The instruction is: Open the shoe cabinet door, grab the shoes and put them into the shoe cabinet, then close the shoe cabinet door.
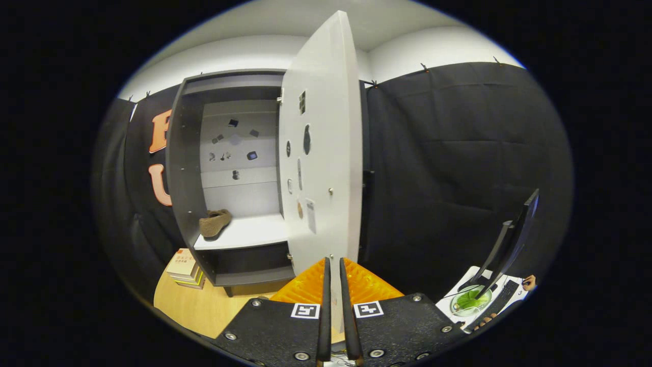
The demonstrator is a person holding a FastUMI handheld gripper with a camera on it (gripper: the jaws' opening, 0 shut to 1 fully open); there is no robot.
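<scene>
The shoe cabinet (175, 168) stands open on a wooden table, dark-framed with a pale back panel. A brown shoe (214, 223) lies on its white shelf (249, 232), at the left end, toe leaning against the side wall. The white cabinet door (321, 153) is swung out toward me and has small stickers on its inner face. My gripper (335, 285) is at the door's bottom edge. Its two black fingers (325, 306) stand almost together with a thin white strip of the door between them, so they are shut on it.
A stack of books (184, 267) lies on the wooden table (204, 306) beside the cabinet's left foot. Off to the right, a monitor (512, 242), a keyboard and a green bowl (471, 300) sit on a white desk, with a person's hand (530, 281) there.
</scene>
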